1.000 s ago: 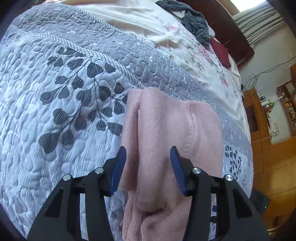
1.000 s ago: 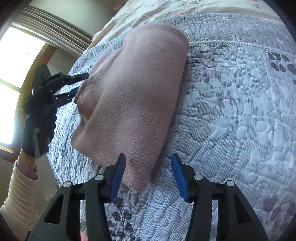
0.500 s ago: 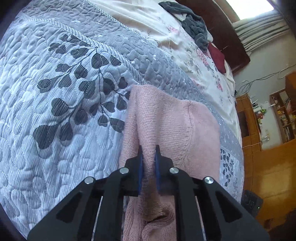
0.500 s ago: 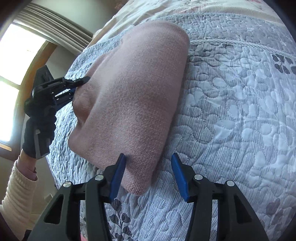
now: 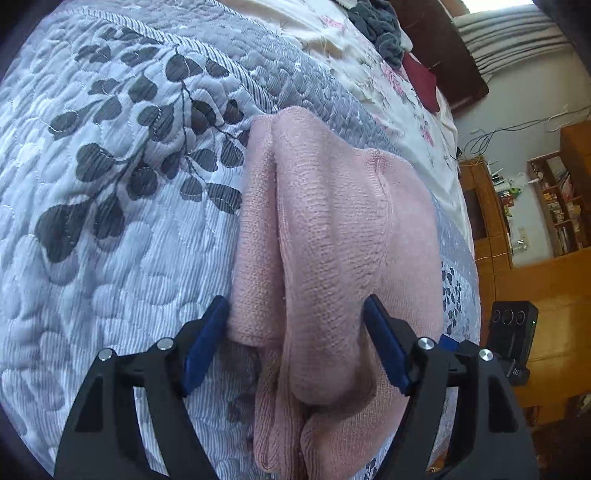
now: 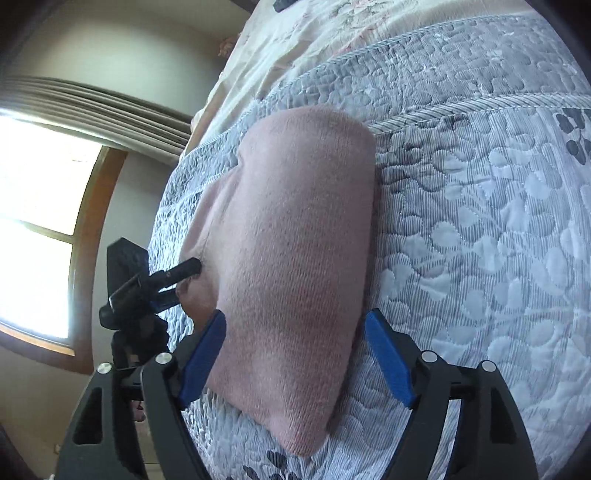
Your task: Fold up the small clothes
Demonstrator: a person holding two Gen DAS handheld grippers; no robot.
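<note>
The folded pink knitted garment [image 5: 332, 236] looks soft, matt and finely ribbed. Beneath it, the grey stitched cloth bed quilt [image 5: 110, 221] is puffy, faintly sheeny. Beside the bed, the orange-brown wooden cabinet [image 5: 546, 288] is smooth.

A bed [image 5: 110, 258] covered in a grey quilted leaf-print bedspread carries a folded pink knit garment [image 5: 332, 229], with a dark grey crumpled cloth [image 5: 380, 26] farther up.

Both claws [image 5: 293, 341] [image 6: 295, 349] agape (level)
</note>
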